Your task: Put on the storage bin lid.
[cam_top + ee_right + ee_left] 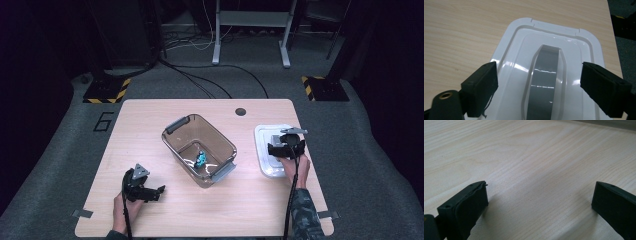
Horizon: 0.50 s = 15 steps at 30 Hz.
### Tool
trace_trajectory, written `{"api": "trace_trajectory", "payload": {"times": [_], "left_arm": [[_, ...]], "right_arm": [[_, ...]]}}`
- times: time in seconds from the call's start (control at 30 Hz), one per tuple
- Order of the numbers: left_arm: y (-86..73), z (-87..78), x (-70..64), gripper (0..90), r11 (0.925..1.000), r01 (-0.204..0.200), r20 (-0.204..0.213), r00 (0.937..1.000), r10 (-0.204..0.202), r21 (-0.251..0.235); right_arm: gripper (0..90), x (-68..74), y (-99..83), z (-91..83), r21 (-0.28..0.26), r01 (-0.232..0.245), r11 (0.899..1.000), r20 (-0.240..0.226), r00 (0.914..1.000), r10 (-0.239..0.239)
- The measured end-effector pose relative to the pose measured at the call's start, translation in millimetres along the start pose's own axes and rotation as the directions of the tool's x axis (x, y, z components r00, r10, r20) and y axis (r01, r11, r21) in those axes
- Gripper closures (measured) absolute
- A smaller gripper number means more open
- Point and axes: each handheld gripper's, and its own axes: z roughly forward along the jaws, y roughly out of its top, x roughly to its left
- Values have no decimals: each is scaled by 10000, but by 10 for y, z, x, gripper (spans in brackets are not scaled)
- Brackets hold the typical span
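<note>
Pale wood table [250, 200] seen from the high view, with a clear brown plastic bin [199, 149] at its middle, grey handles at two ends, a small teal object [200, 160] lying inside on the bottom; too small to identify. To the right of the bin, well apart from it, a white lid [264, 150] lying flat near the table's right edge. Right gripper [286, 146] hovering directly over that lid, held from below by the right hand [294, 166]; jaw spread hard to judge from here, most of the lid's middle covered by the tool. Left gripper [150, 192] low over bare wood near the front left, jaws pointing right, held by the left hand [125, 202], nothing between them.

Left gripper view: left gripper [539, 200] spread wide, empty, both black jaws close above the wood grain of the table [529, 157]; contact with the surface not clear. Jaw bases cut off by the bottom edge.

Right gripper view: right gripper [539, 77] released and wide apart, straddling the grey handle strip [545, 75] set in the recessed middle of the white lid [584, 47]. Jaws to either side of the strip, gripping nothing. Whether the tips touch the lid cannot be told. Near end of the lid cut off at the bottom.
</note>
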Motion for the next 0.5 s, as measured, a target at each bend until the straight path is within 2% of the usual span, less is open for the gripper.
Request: {"api": "trace_trajectory", "payload": {"times": [0.23, 0.5], "left_arm": [[1, 1, 3, 0, 10000, -41, -2, 10000, 41, -14], [0, 3, -3, 1, 10000, -16, 6, 10000, 17, -54]], "right_arm": [[330, -47, 8, 122, 382, -206, 9991, 140, 9997, 200], [448, -47, 57, 180, 662, -215, 9976, 118, 9997, 207]]}}
